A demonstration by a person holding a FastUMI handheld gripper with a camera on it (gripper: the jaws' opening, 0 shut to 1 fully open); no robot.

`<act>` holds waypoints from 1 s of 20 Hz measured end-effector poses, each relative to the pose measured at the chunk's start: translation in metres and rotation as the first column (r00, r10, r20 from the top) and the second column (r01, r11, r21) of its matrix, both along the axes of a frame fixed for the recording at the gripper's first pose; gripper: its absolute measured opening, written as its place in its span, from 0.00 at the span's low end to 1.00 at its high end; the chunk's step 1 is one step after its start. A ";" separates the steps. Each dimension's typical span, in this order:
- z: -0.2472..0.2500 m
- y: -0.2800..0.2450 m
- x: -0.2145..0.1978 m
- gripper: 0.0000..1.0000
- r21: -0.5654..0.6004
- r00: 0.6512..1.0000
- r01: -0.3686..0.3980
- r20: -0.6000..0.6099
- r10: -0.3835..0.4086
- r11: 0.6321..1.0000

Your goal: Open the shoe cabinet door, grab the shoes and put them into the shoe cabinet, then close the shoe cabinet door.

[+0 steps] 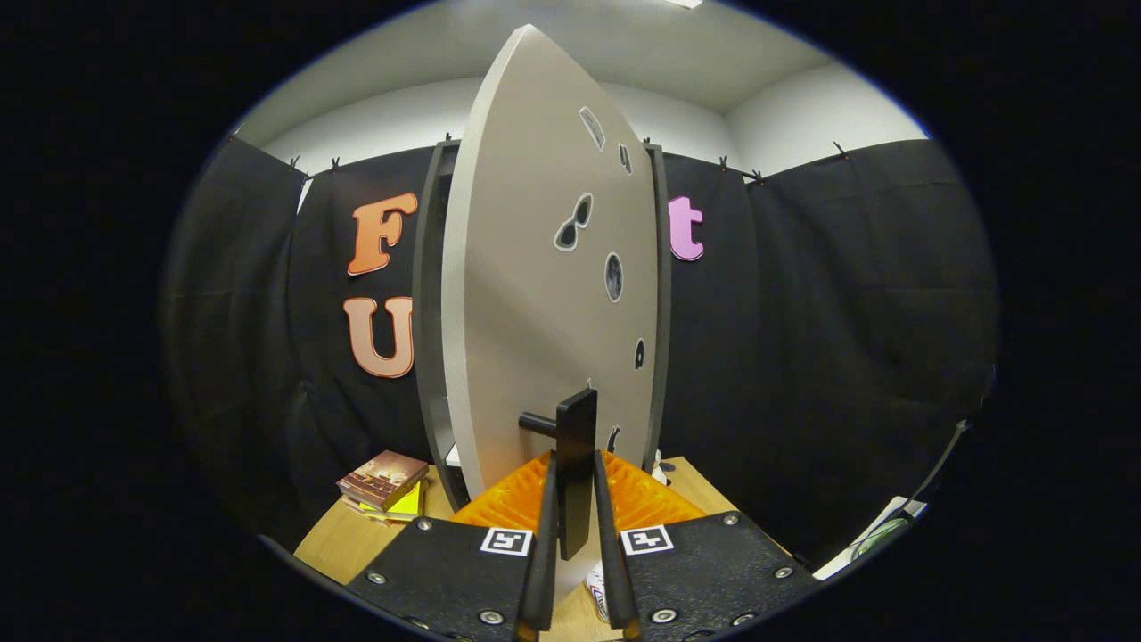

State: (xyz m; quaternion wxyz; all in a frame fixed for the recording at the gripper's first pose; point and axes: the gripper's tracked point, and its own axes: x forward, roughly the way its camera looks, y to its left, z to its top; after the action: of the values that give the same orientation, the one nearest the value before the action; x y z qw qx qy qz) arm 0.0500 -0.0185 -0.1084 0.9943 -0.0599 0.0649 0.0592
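The cabinet door (544,294) stands partly open straight ahead, blocking the way forward, its handle (575,468) filling the gap between the jaws. A narrow opening shows along the door's left. Books (383,486) occupy the bench (343,539) at left.

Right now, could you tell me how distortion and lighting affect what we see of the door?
Gripper view: the fisheye bows the door into a pointed arch; its face is evenly lit, with a soft shade low down. The handle is sharp, standing between the fingers of the gripper, which close on it. The cloth wall is dark.
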 end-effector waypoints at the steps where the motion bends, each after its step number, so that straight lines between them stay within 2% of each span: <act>1: 0.001 -0.006 -0.004 0.22 0.017 1.000 -0.001 0.001 0.001 1.000; 4: 0.001 -0.029 -0.007 0.22 0.016 0.999 0.032 0.008 -0.032 0.999; 10: 0.005 -0.093 -0.003 0.22 -0.125 0.979 0.202 0.045 -0.198 0.971; 15: 0.006 -0.136 -0.006 0.21 0.006 0.972 0.233 0.037 -0.233 0.973; 17: 0.004 -0.168 -0.019 0.23 -0.042 0.956 0.290 0.058 -0.287 0.956; 20: 0.006 -0.177 -0.046 0.30 -0.076 0.943 0.332 0.058 -0.328 0.940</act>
State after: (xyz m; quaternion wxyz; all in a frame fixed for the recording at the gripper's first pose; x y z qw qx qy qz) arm 0.0044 -0.1951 -0.1026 0.9880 -0.0914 0.0540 -0.1125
